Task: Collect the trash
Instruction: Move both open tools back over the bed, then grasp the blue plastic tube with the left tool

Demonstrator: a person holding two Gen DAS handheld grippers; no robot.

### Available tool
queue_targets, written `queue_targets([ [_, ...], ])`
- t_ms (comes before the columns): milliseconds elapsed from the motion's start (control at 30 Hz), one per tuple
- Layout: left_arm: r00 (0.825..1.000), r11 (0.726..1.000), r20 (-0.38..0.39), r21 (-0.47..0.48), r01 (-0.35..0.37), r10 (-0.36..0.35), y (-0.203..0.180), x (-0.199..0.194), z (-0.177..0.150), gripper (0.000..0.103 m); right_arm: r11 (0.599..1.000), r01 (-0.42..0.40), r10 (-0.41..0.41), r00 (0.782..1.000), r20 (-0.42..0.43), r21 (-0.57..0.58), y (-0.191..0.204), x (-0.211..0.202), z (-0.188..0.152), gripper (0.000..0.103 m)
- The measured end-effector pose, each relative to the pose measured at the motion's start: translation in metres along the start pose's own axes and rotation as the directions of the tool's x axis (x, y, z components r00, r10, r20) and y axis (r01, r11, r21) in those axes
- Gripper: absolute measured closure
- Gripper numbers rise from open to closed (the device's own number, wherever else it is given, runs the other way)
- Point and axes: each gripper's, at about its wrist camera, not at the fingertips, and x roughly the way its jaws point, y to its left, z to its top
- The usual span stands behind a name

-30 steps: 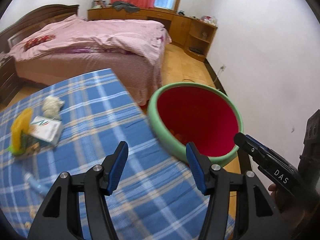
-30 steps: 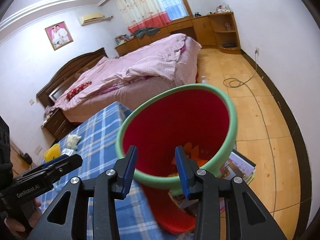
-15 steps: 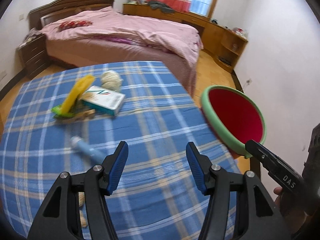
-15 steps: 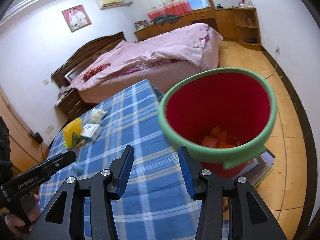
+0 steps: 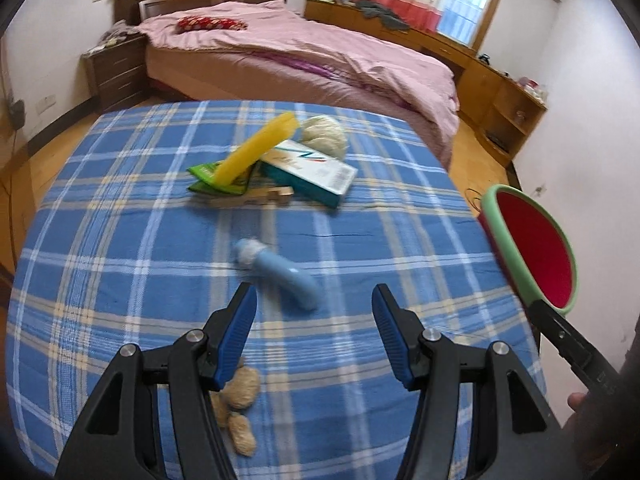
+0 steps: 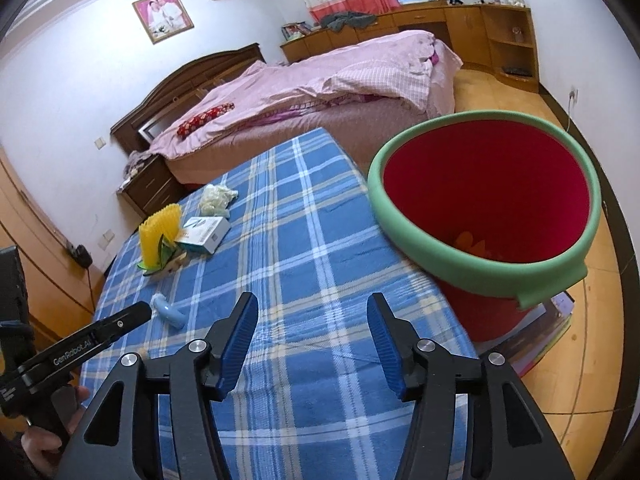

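**Turning from the bin back to the trash on the table**

Swinging both grippers away from the red bin [image 6: 486, 216], we now face the blue checked tablecloth [image 5: 360, 248] again. A second ago the bin with its green rim filled both views; now it sits at the right edge of the left wrist view, and the table takes the middle. The right gripper [image 6: 313, 340] was narrow then and its jaws are opening now, with nothing between them. The left gripper [image 5: 314, 330] is open as before and also empty.

We judge that one piece was just dropped, because orange scraps [image 6: 474, 246] lie on the bottom of the bin. The remaining trash is on the cloth: a light blue tube [image 5: 278, 274] just ahead of the left gripper, peanut shells [image 5: 240, 408] under its left finger, and farther away a pile with a yellow wrapper [image 5: 256, 148], a teal and white carton [image 5: 310, 172] and a crumpled tissue [image 5: 324, 136]. The tube seems the nearest next target for the left gripper.
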Motion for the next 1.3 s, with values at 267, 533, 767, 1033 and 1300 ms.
queue_targets([
  [267, 0.999, 0.996, -0.033, -0.086, -0.037, 0.034, 0.022, 0.022, 0.001, 0.043, 1.0, -0.006, 0.006, 1.0, -0.029, 0.009, 0.003, 0.013, -0.005, 0.043],
  [533, 0.999, 0.994, -0.036, -0.1, -0.038, 0.034, 0.019, 0.04, 0.009, 0.043, 1.0, 0.0, 0.001, 0.999, -0.038, 0.024, -0.004, 0.019, -0.005, 0.043],
  [767, 0.997, 0.995, -0.044, -0.081, -0.064, 0.06, 0.016, 0.052, 0.008, 0.054, 1.0, 0.0, 0.002, 0.999, -0.052, 0.027, -0.006, 0.023, -0.006, 0.042],
  [1033, 0.999, 0.997, -0.049, -0.079, 0.015, -0.019, 0.025, 0.046, 0.009, 0.085, 1.0, -0.004, 0.005, 0.998, -0.069, 0.014, 0.003, 0.029, -0.002, 0.042],
  [1300, 0.999, 0.996, 0.002, -0.076, 0.041, -0.041, 0.046, 0.022, 0.02, 0.085, 0.999, -0.021, 0.018, 0.997, -0.07, -0.037, 0.028, 0.034, 0.005, 0.042],
])
